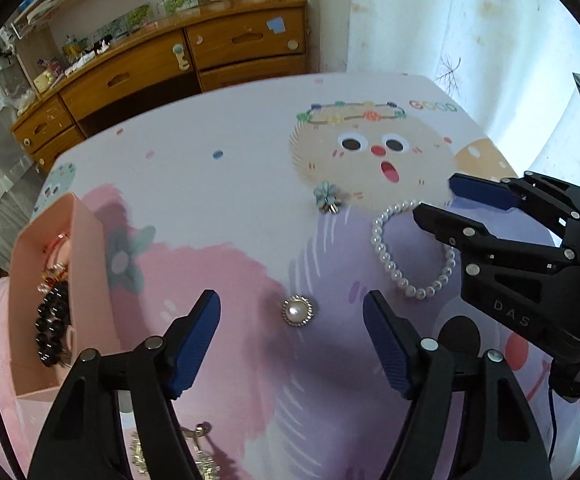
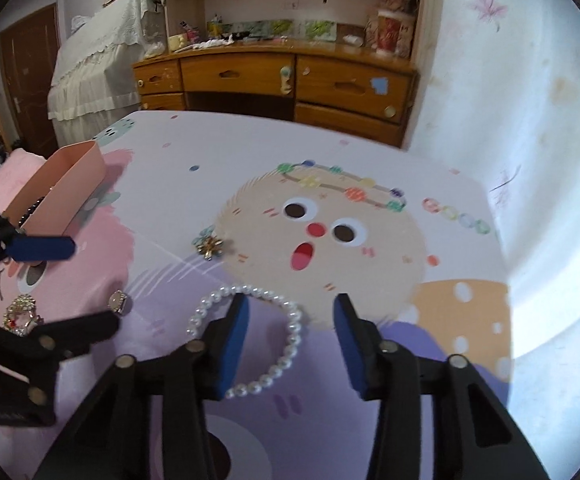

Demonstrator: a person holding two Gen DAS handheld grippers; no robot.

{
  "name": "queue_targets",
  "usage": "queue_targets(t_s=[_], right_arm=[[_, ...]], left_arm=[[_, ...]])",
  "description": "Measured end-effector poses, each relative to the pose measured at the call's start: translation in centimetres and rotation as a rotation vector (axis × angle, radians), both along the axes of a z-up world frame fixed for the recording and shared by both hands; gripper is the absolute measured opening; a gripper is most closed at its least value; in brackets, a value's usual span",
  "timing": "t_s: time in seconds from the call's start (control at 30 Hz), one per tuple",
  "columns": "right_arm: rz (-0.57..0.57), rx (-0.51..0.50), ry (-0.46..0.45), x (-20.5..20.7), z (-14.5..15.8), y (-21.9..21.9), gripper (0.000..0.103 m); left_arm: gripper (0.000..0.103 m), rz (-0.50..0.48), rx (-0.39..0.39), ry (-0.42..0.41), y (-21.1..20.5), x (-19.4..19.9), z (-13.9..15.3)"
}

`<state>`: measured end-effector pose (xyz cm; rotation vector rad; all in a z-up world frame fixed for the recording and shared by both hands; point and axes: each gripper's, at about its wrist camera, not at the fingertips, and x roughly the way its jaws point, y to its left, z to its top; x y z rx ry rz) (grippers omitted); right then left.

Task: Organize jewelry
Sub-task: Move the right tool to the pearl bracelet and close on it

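on a cartoon-printed worktop (image 1: 226,184), the right gripper (image 2: 288,344) hovers, fingers spread and empty, over a limp, light pearl bracelet (image 2: 290,336), best pinched across one strand, while the left gripper (image 1: 292,340), also spread, frames a small, slippery pearl brooch (image 1: 297,311) near the pink box (image 1: 86,248).

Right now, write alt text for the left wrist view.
The open left tool hovers over a round pearl brooch on a cartoon-print table. The right tool reaches over a pearl bracelet; a pink box holding dark beads sits left.
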<state>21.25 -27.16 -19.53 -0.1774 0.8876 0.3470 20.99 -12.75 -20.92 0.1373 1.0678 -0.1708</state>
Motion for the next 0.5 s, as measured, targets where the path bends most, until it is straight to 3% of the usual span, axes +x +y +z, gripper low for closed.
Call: queue_targets(t_s=[0.17,0.4,0.47,0.5], right_arm=[[0.010,-0.003,0.041,0.5,-1.1,0.2,0.031],[0.032,-0.016,0.048,0.9,-1.8,0.4,0.026],[0.028,-0.017,0.049,1.1,-1.9,0.5,0.025],[0.024,-0.018,0.048,1.1,-1.6,0.4,0.019]], left_arm=[[0.051,0.014,-0.004,0.034,-0.5,0.4,-1.3],[0.043,0.026,-0.021,0.059,-0.4,0.6,-2.0],[0.035,0.031,-0.039,0.064,-0.1,0.7,-2.1],[0.032,0.035,-0.042,0.060,0.0,0.7,-2.1]])
